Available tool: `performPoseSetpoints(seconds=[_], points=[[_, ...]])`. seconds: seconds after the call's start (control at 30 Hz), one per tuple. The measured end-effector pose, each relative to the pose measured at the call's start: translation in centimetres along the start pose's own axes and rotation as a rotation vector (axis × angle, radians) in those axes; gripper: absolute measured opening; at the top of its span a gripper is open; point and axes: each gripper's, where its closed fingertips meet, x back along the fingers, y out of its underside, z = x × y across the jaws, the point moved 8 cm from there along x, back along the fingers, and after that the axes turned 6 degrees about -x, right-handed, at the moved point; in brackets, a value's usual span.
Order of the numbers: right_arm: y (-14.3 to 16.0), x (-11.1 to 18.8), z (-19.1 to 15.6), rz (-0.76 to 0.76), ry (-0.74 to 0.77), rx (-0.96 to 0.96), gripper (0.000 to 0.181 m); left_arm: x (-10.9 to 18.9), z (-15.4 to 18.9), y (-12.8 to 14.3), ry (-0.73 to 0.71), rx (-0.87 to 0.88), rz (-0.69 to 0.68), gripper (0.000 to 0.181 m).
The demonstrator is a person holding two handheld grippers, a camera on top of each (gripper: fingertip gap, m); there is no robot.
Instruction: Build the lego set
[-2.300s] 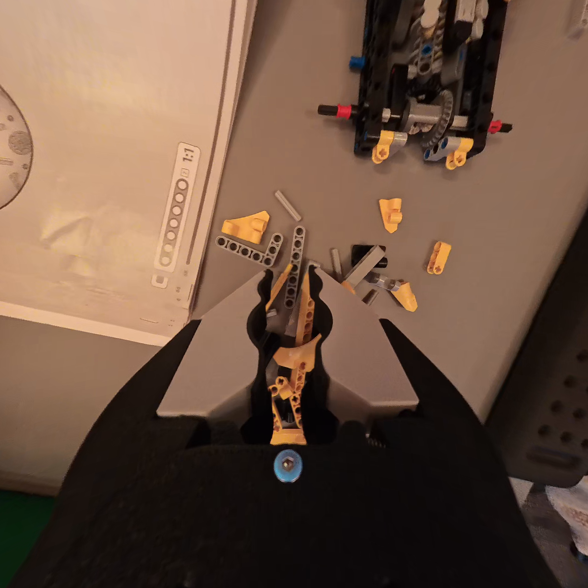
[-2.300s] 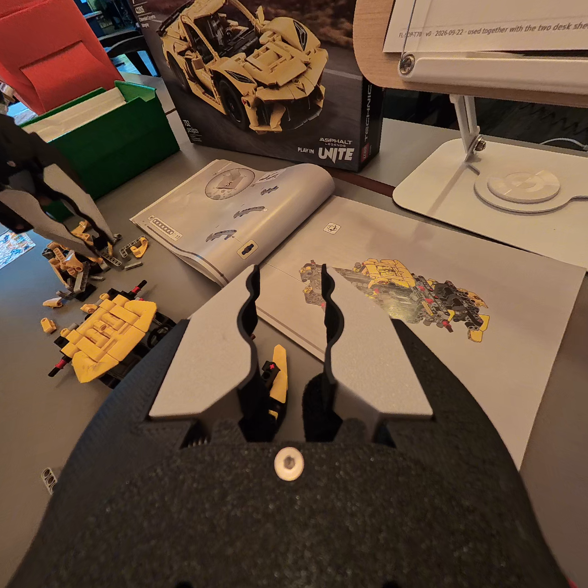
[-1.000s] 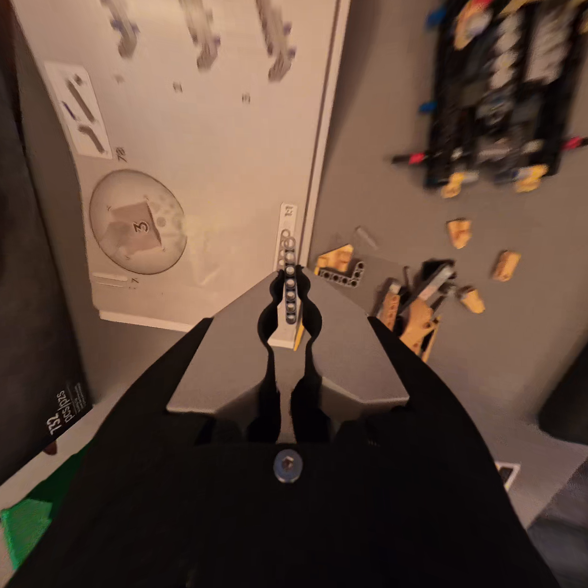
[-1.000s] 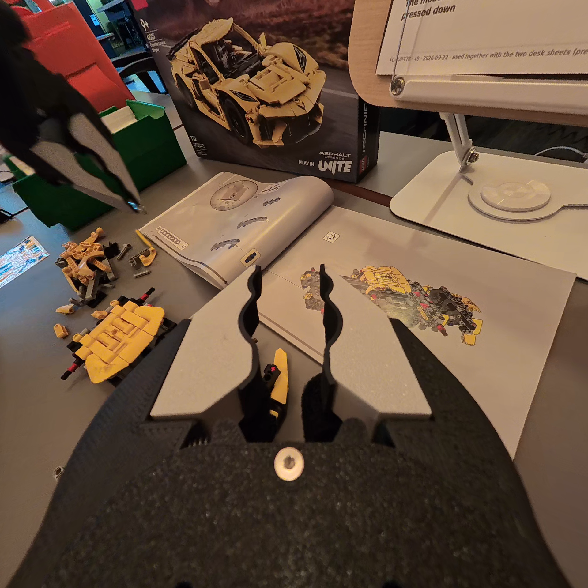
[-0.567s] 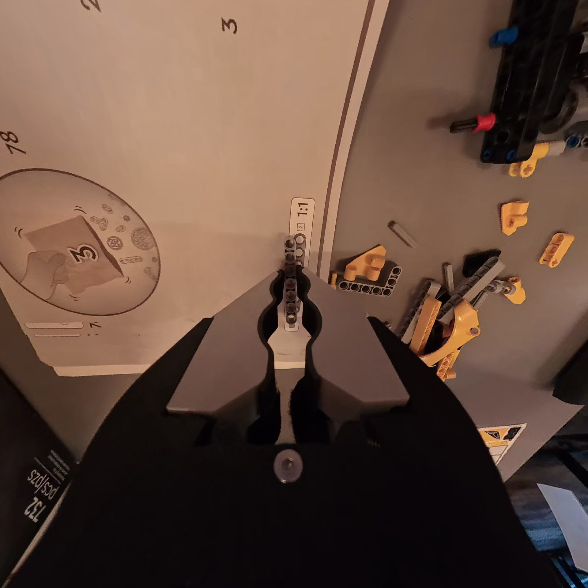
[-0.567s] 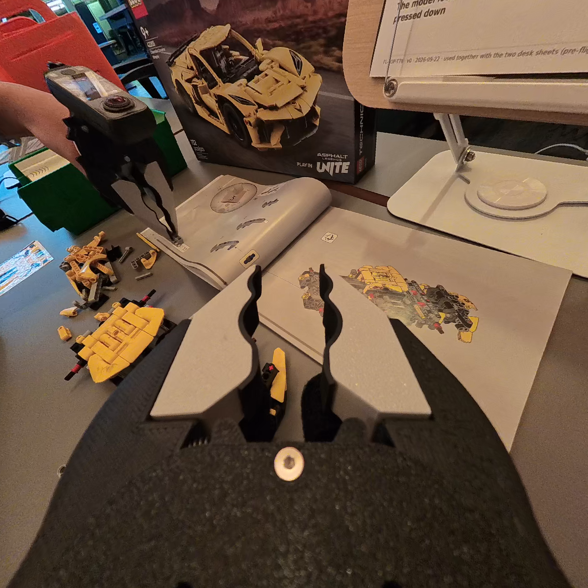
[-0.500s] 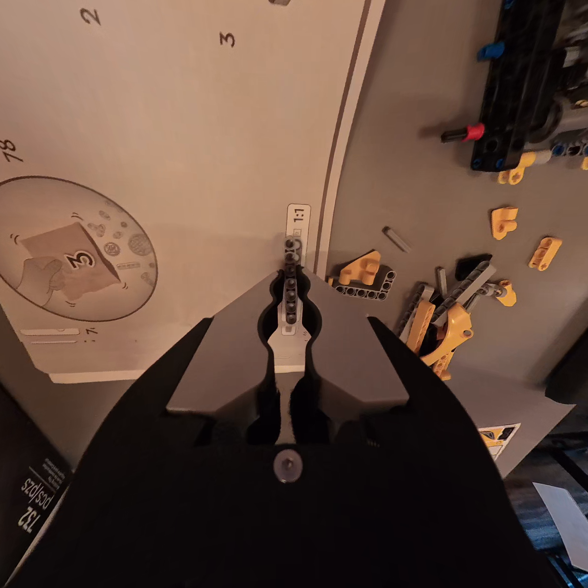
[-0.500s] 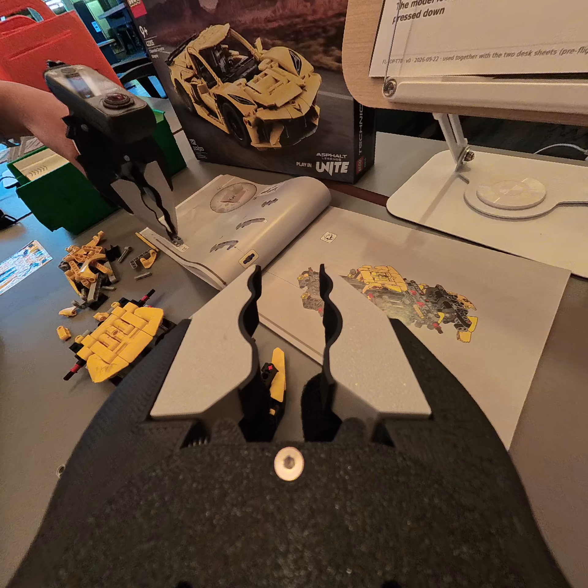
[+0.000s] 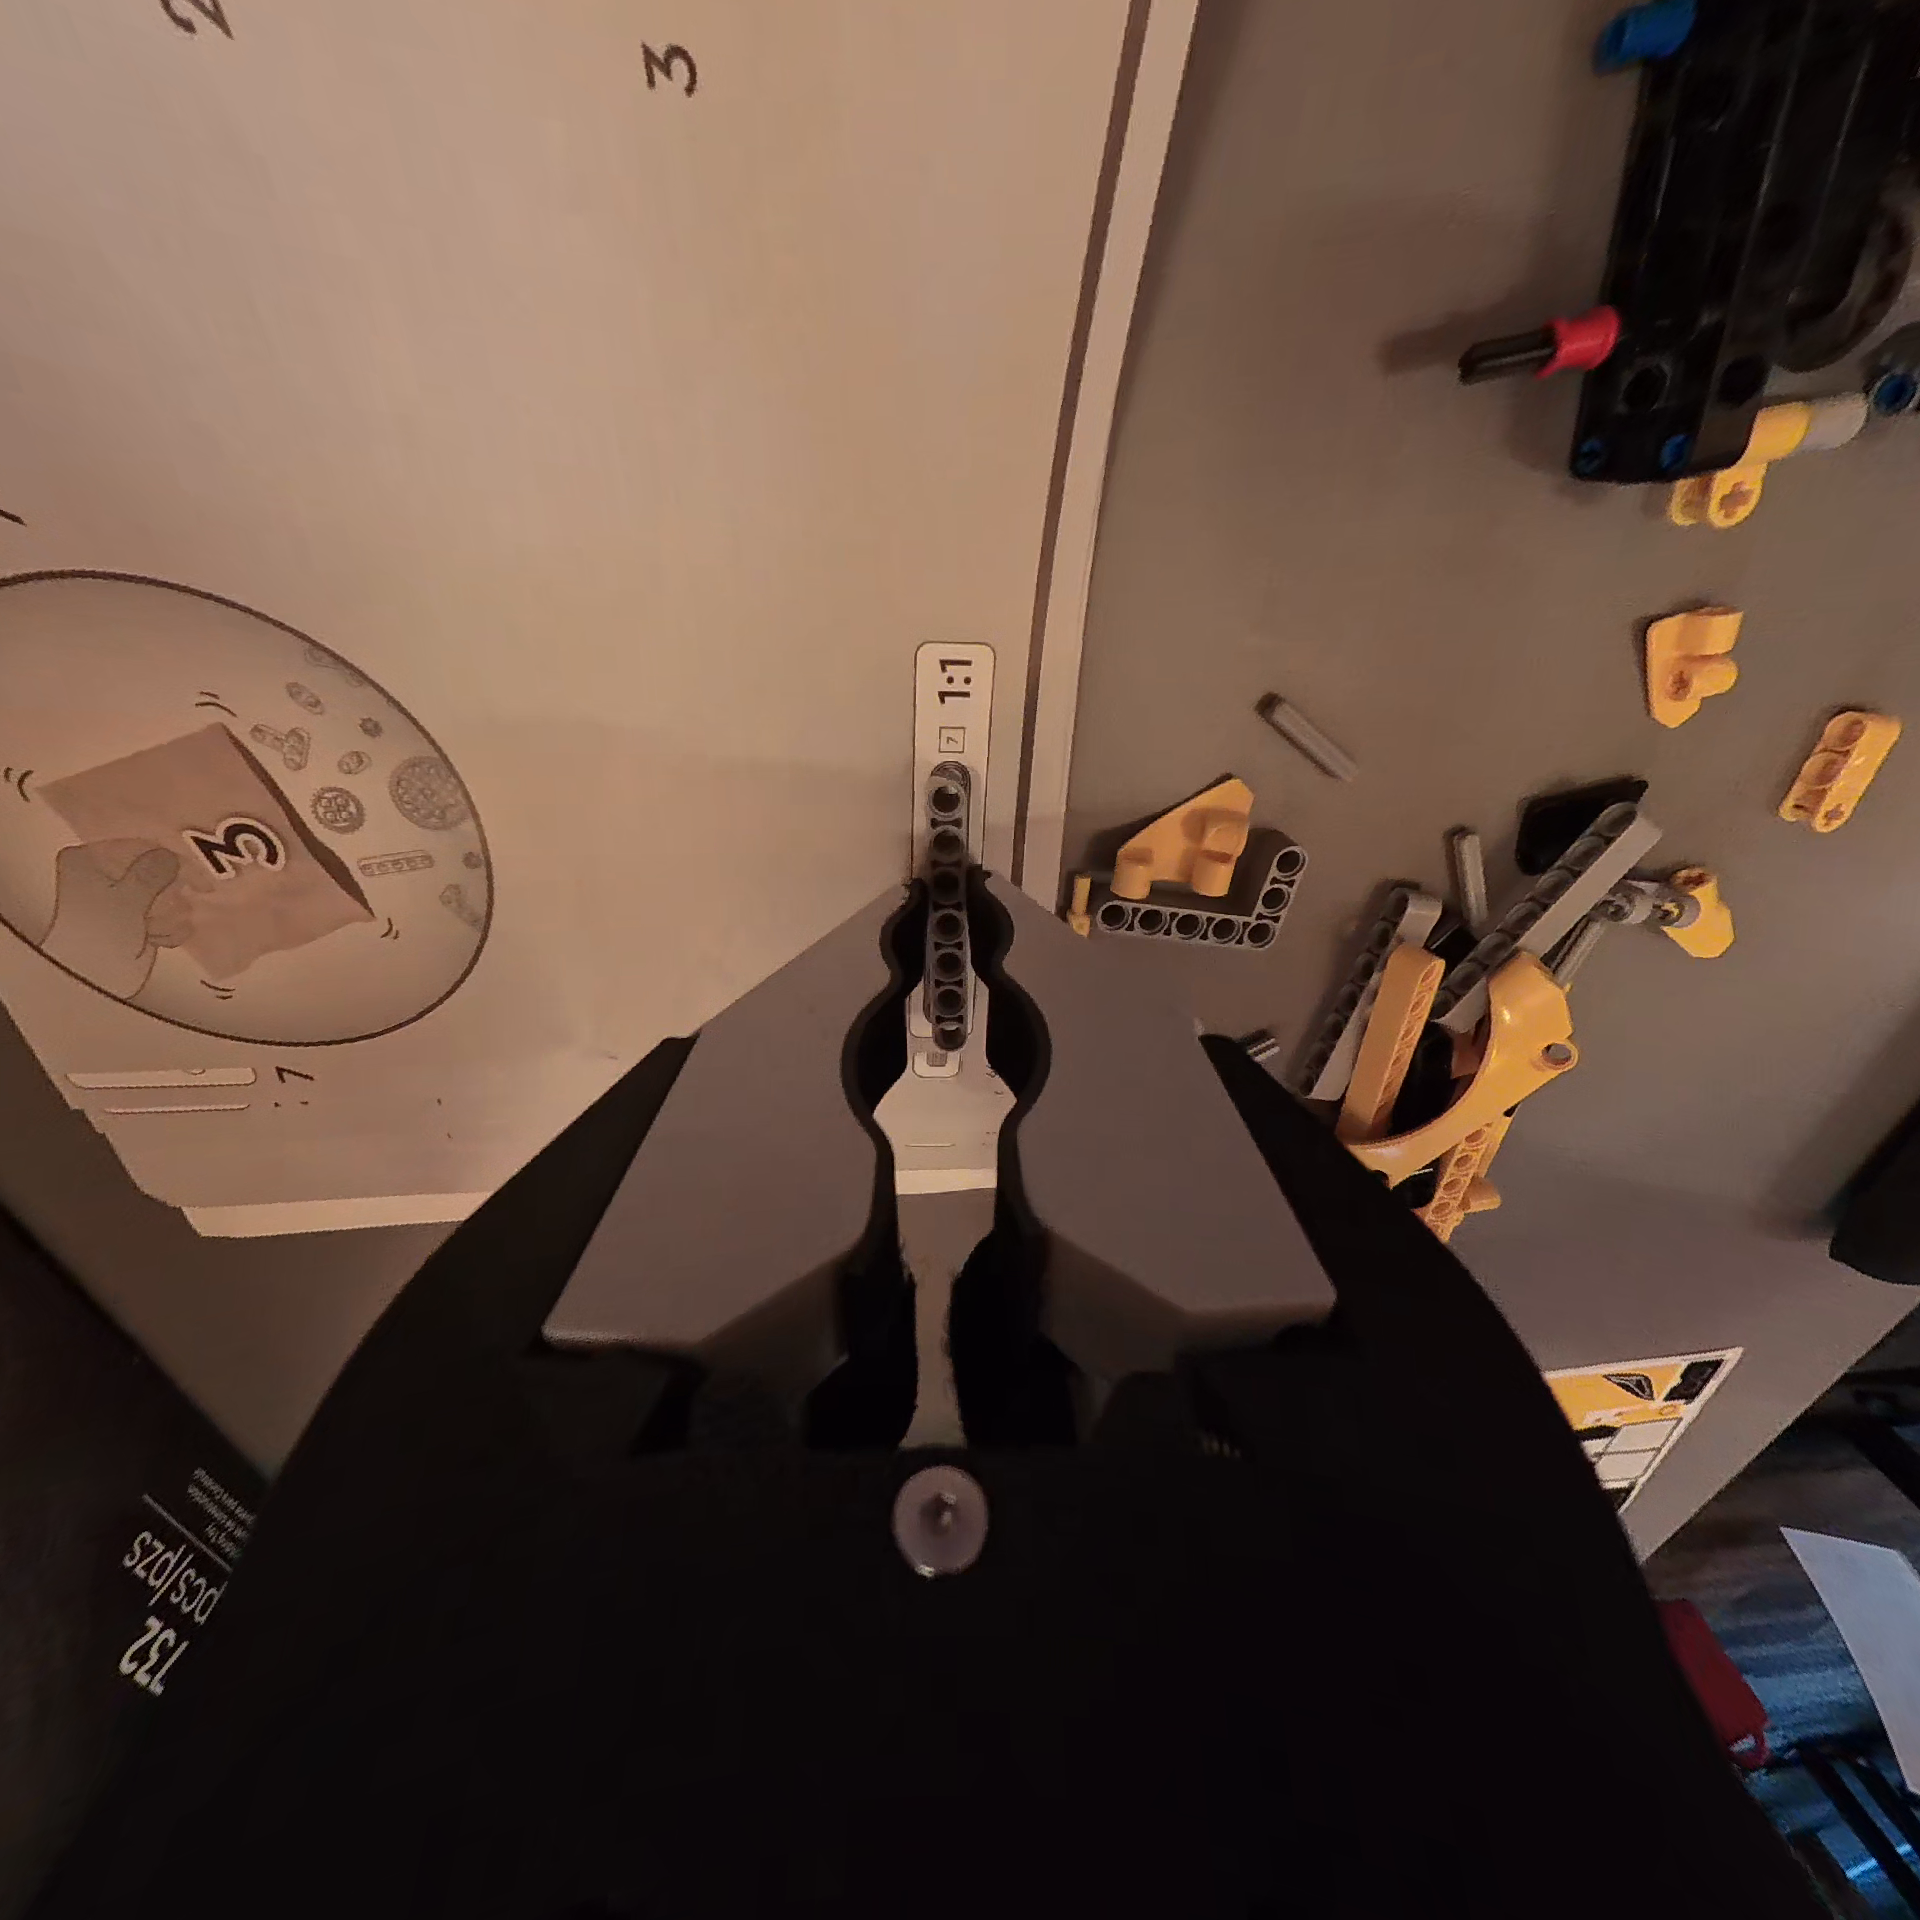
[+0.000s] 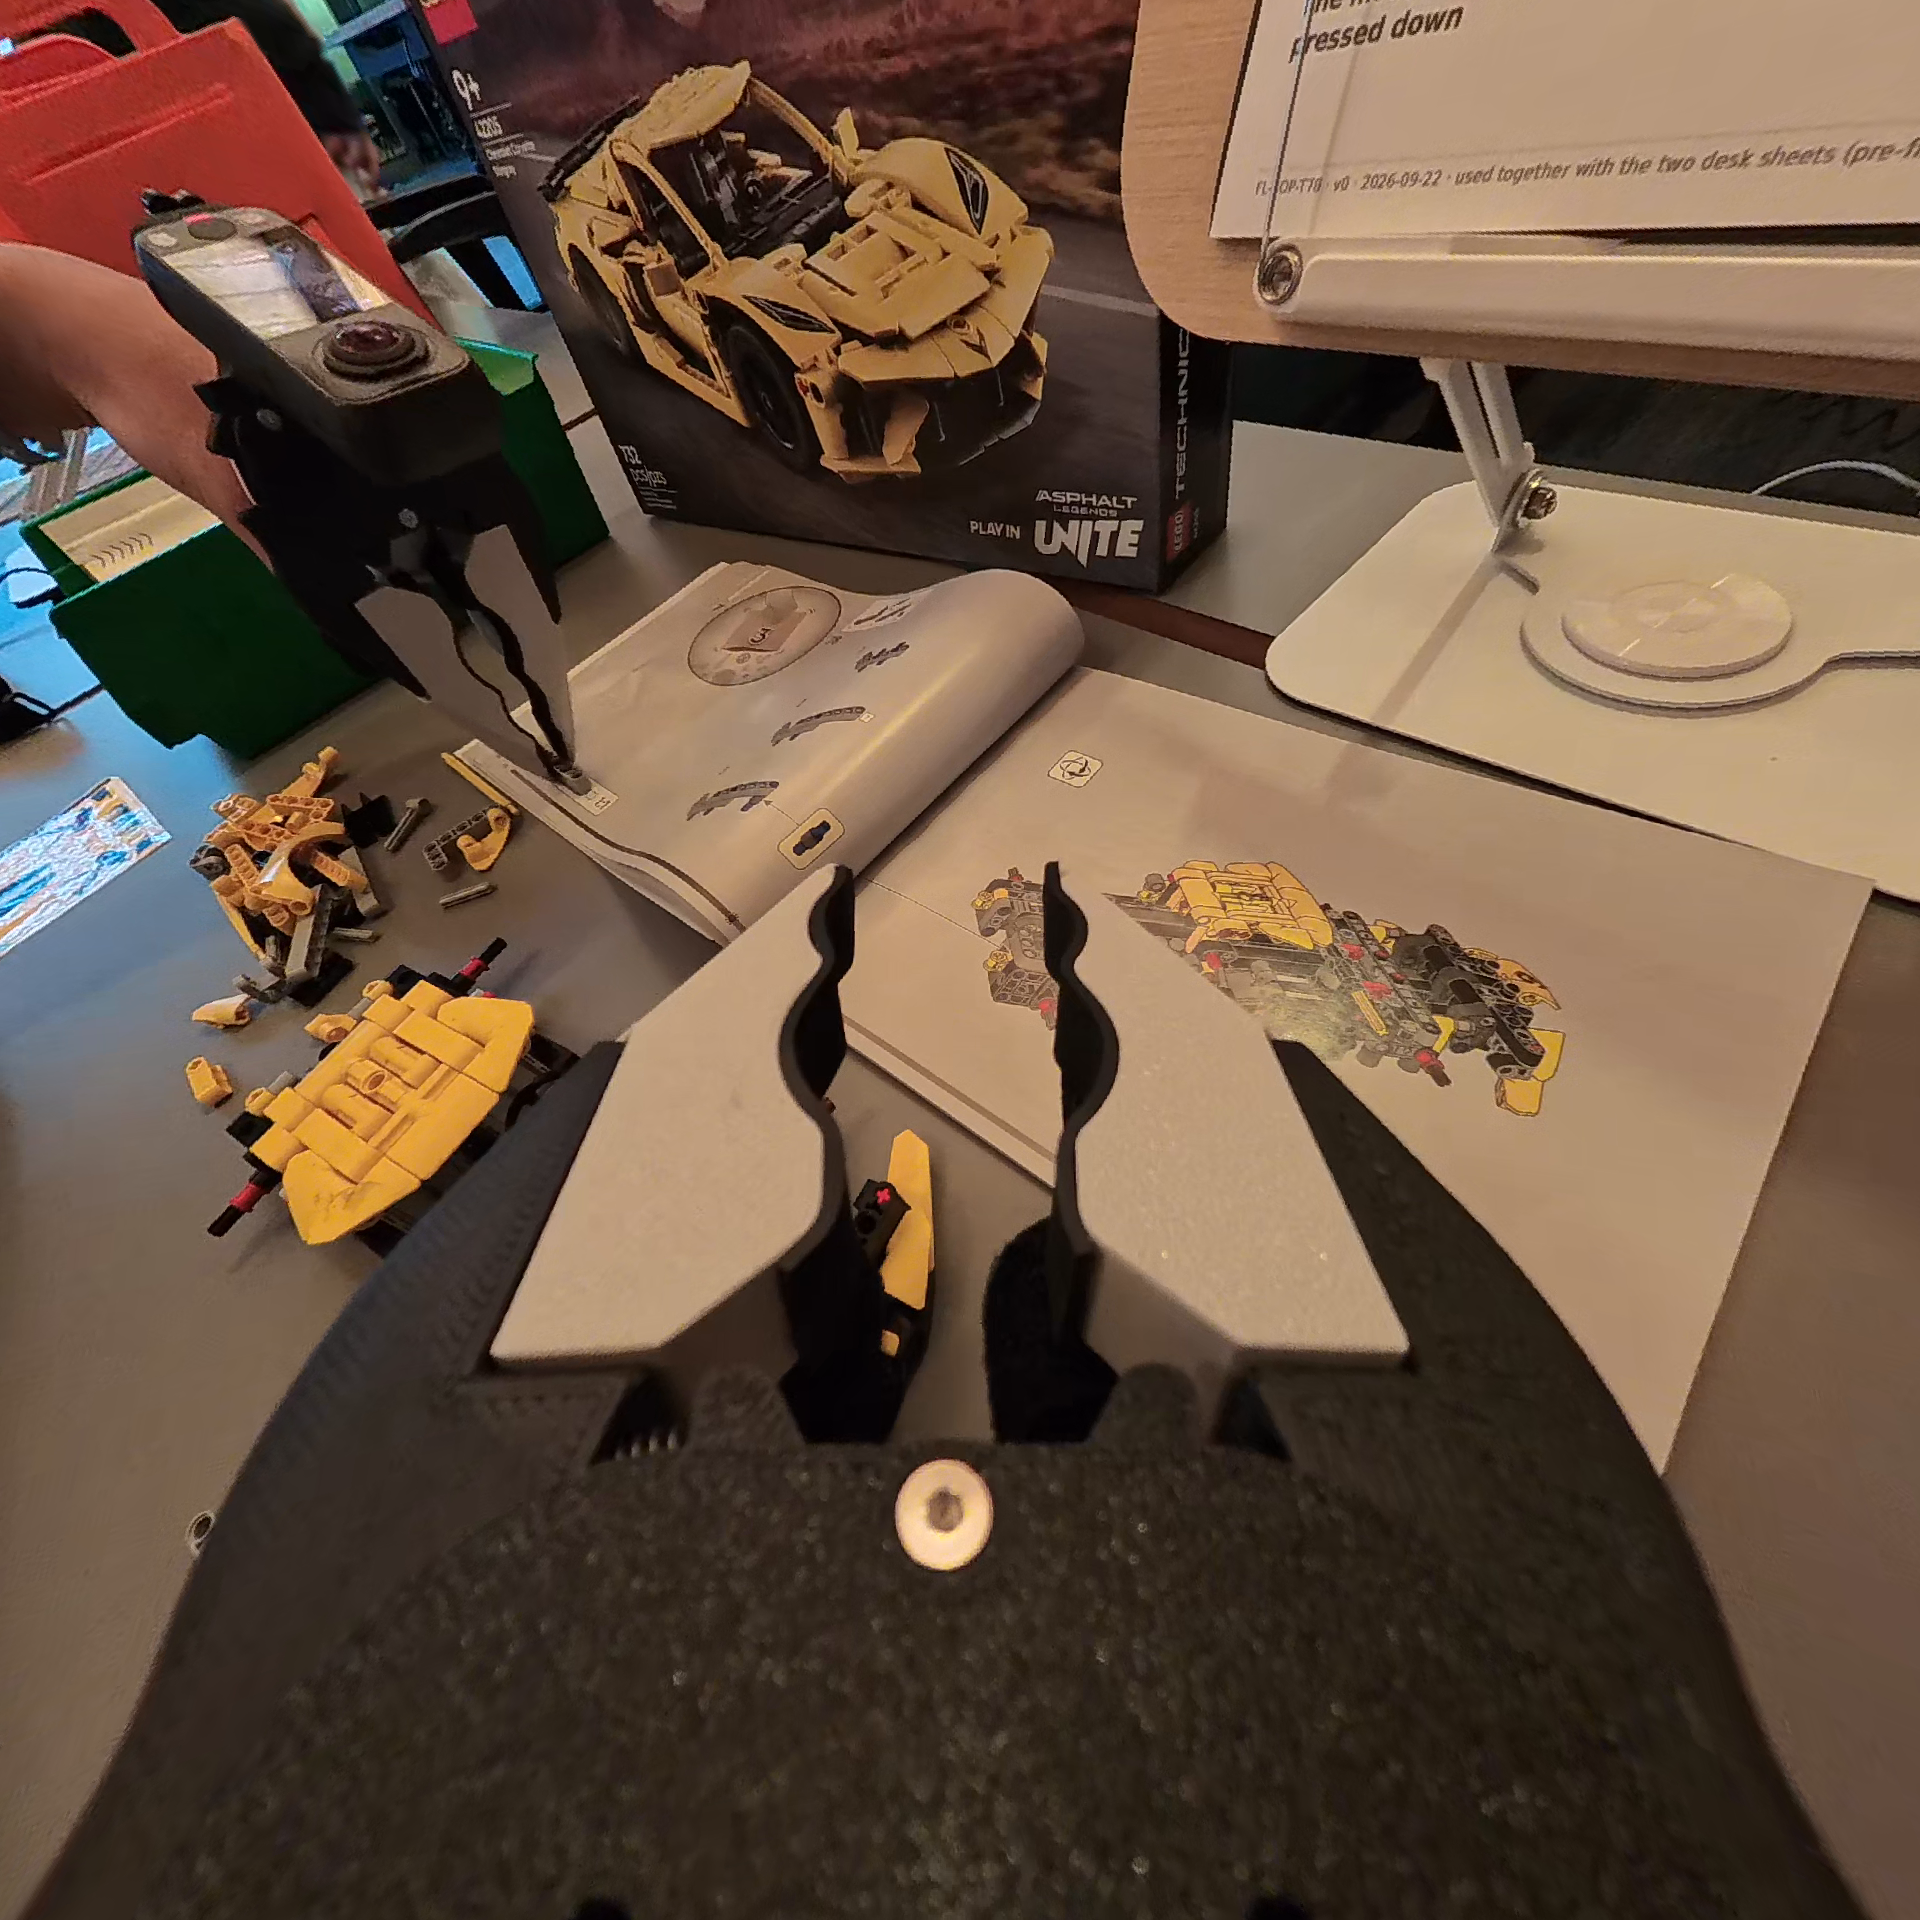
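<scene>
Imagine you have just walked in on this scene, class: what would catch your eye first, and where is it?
First, the left gripper, pointing down at the open instruction booklet, pinching a grey holed beam against the printed scale strip at the page's edge. Next, the big box picturing a yellow car, standing behind the booklet. Then the half-built yellow and black model beside a heap of loose yellow and grey pieces, left of the open right gripper.
</scene>
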Motion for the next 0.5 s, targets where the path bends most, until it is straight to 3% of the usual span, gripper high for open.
performPoseSetpoints(seconds=[0.5], points=[[0.2,-0.16,0.04,-0.015,-0.001,0.002,0.035,-0.16,-0.08,-0.38,-0.003,-0.068,-0.044,0.007]])
